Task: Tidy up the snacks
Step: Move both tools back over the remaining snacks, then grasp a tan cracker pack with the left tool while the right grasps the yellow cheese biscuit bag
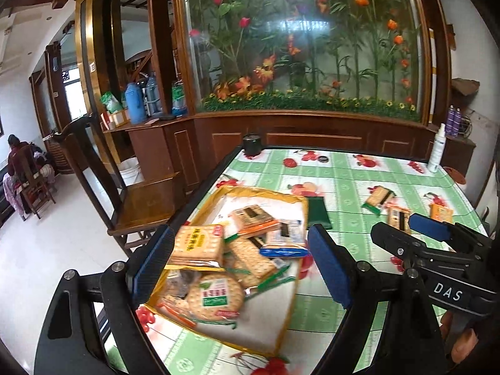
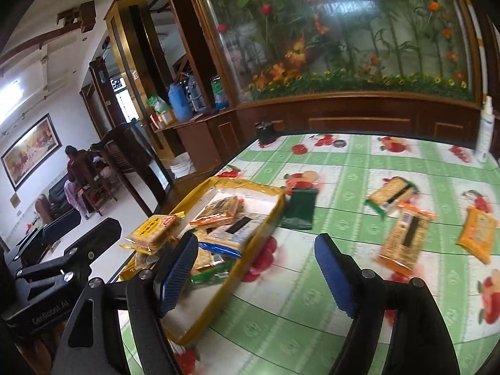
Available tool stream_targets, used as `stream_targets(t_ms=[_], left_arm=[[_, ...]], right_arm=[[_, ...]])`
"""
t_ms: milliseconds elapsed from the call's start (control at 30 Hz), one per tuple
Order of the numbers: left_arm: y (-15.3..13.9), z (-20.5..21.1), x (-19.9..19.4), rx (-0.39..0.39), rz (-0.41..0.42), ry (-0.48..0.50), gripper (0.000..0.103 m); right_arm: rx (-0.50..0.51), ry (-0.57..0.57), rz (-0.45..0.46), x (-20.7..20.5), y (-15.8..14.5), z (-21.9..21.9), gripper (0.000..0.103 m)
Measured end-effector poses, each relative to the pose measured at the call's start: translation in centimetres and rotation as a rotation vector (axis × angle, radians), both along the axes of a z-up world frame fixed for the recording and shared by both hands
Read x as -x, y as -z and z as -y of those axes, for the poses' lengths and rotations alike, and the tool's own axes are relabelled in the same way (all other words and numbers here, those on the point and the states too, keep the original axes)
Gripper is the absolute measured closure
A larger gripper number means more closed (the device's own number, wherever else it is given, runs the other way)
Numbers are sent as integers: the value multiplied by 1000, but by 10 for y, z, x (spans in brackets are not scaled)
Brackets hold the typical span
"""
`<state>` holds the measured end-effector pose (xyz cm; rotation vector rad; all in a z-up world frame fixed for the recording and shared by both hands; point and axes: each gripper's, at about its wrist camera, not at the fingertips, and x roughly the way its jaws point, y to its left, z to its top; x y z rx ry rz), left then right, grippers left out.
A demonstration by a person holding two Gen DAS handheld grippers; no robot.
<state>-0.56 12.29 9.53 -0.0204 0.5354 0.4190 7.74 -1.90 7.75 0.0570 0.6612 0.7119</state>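
Both grippers (image 1: 240, 262) (image 2: 256, 268) gape empty above yellow-rimmed tray (image 1: 300, 201) heaped with cracker packets (image 1: 198, 243).

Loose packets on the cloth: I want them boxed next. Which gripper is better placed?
Right, probably. The right gripper, open and empty, faces the loose packets; the left gripper hangs over the box.

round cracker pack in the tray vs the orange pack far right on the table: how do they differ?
Shape: the round cracker pack is a disc of biscuits; the orange pack is rectangular.
Look: the round cracker pack is clear with a green label; the orange pack is opaque.
Place: the round cracker pack lies in the yellow-rimmed tray among others; the orange pack lies alone on the tablecloth.
Both are sealed and lying flat.
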Motion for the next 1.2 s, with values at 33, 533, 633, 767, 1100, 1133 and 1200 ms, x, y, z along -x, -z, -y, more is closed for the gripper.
stream_targets(t_ms=[33, 533, 633, 767, 1100, 1133, 1200], left_arm=[[0, 3, -1, 4, -1, 9, 15], [-1, 45, -13, 0, -20, 82, 15], [0, 51, -18, -3, -27, 95, 15], [6, 53, -25, 28, -48, 122, 15], [50, 70, -85, 148, -187, 229, 15], [57, 81, -98, 160, -208, 269, 15], [68, 101, -120, 165, -245, 328, 15]], right_arm=[[0, 10, 7, 3, -2, 7, 24], [25, 114, 39, 12, -2, 67, 16], [22, 134, 33, 10, 1, 82, 16], [18, 166, 3, 5, 10, 105, 16], [53, 319, -146, -29, 61, 193, 12], [50, 332, -152, -33, 64, 200, 12], [46, 356, -157, -45, 68, 212, 12]])
